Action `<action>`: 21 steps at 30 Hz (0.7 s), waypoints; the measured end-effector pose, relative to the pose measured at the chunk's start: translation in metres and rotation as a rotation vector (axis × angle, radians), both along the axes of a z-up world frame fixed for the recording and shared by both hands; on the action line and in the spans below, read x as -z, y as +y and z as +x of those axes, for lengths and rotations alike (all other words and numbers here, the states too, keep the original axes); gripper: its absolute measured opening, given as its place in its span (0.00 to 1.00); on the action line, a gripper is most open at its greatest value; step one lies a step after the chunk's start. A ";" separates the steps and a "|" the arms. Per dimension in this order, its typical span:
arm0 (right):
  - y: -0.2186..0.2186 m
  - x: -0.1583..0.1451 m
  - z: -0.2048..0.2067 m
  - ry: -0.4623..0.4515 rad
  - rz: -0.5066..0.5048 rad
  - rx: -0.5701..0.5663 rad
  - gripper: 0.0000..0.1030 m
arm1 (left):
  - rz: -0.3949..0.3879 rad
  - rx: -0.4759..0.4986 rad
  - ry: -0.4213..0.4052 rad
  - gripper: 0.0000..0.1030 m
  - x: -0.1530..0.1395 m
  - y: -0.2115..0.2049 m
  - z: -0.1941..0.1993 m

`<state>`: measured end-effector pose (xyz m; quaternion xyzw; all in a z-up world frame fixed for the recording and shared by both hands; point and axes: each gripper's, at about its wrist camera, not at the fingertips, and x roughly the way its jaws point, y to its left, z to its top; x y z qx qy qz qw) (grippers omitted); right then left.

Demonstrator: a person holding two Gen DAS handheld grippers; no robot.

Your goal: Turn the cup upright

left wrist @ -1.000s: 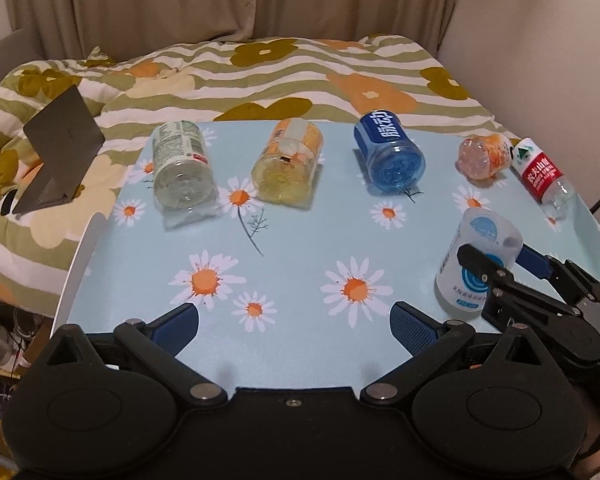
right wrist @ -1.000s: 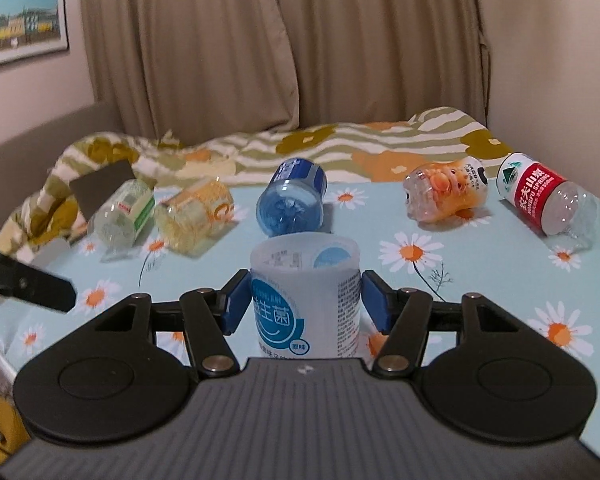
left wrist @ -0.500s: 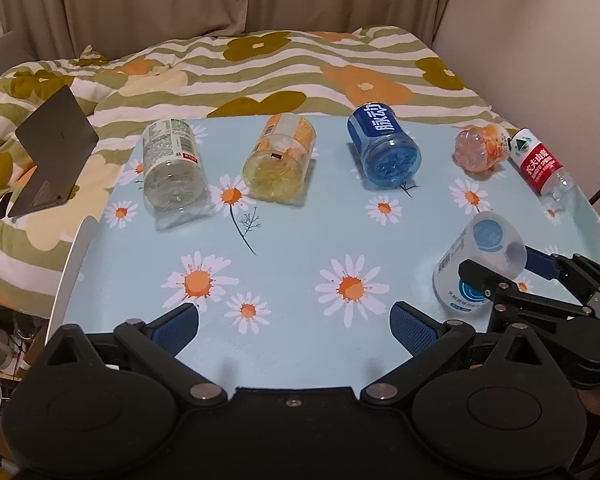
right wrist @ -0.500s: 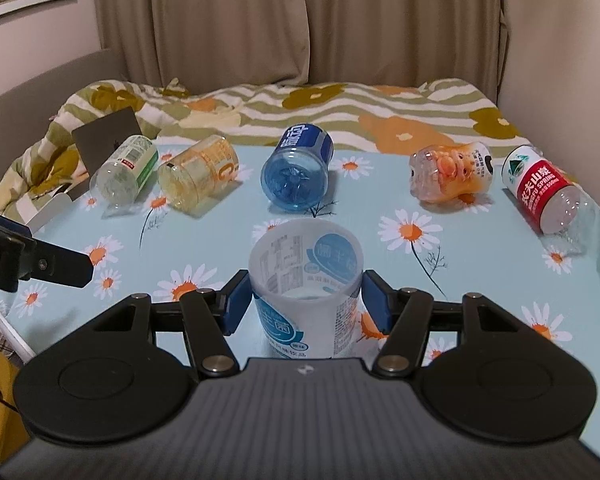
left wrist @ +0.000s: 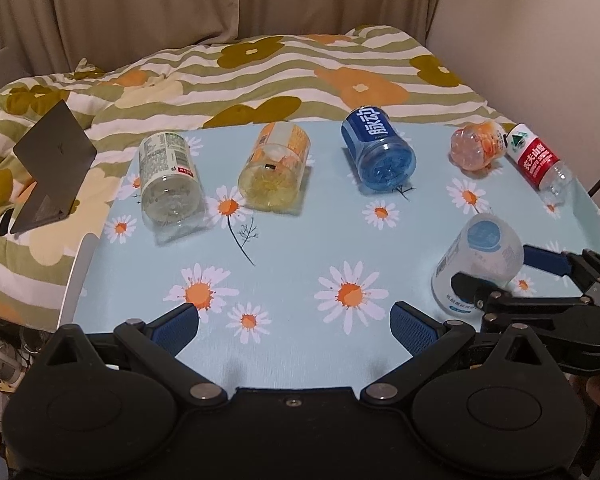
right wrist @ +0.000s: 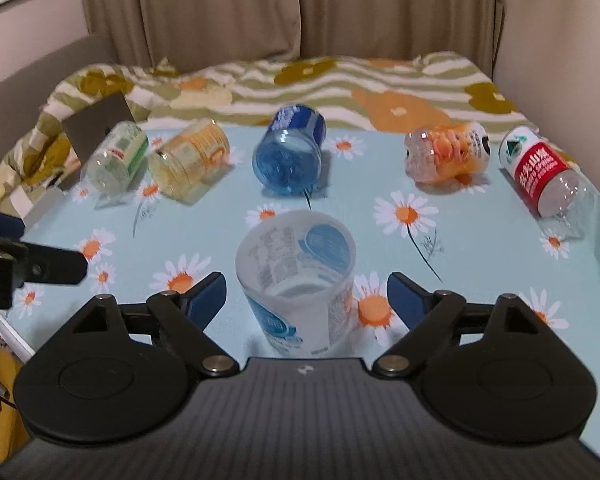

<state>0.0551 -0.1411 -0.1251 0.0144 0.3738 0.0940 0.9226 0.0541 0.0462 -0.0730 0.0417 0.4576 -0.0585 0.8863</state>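
Left wrist view: bed with striped floral cover behind, pale blue daisy-print tabletop in front. Dark grey laptop propped half open on the bed, off the tabletop's far left corner.

Row of five bottles lying on their sides along the far edge of the tabletop, left to right:
- clear bottle with green-and-white label
- yellow-tinted bottle, near the first
- blue bottle, base toward the camera
- orange bottle
- red-labelled water bottle, just beside the orange one

Left gripper: low over the near edge of the tabletop, jaws spread wide, nothing between the blue pads.

Right gripper: jaws parted to either side of the cup, a visible gap between each blue pad and the cup wall; no contact in the right wrist view.

Cup: white translucent, blue print, standing upright on the tabletop with the open mouth upward, a thin layer of white residue at the bottom. Position: near right part of the tabletop, well apart from the bottle row, in front of the blue bottle in the right wrist view. Same cup in the left wrist view, between the fingers of the right gripper.
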 end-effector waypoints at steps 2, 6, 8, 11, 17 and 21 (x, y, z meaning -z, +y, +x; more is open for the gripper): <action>-0.002 -0.005 -0.001 0.019 -0.004 0.001 1.00 | -0.005 0.001 -0.005 1.00 -0.005 -0.002 -0.001; -0.014 -0.030 -0.008 0.027 0.004 0.015 1.00 | -0.004 0.010 -0.034 1.00 -0.023 -0.008 -0.009; -0.023 -0.046 -0.010 0.042 0.005 0.034 1.00 | -0.007 0.010 -0.049 1.00 -0.032 -0.011 -0.012; -0.035 -0.069 -0.016 0.055 -0.014 0.047 1.00 | -0.021 0.002 -0.065 1.00 -0.044 -0.015 -0.017; -0.056 -0.102 -0.027 0.109 -0.059 0.079 1.00 | -0.017 -0.011 -0.113 1.00 -0.062 -0.025 -0.030; -0.065 -0.107 -0.033 0.144 -0.079 0.107 1.00 | -0.012 0.003 -0.138 1.00 -0.065 -0.032 -0.040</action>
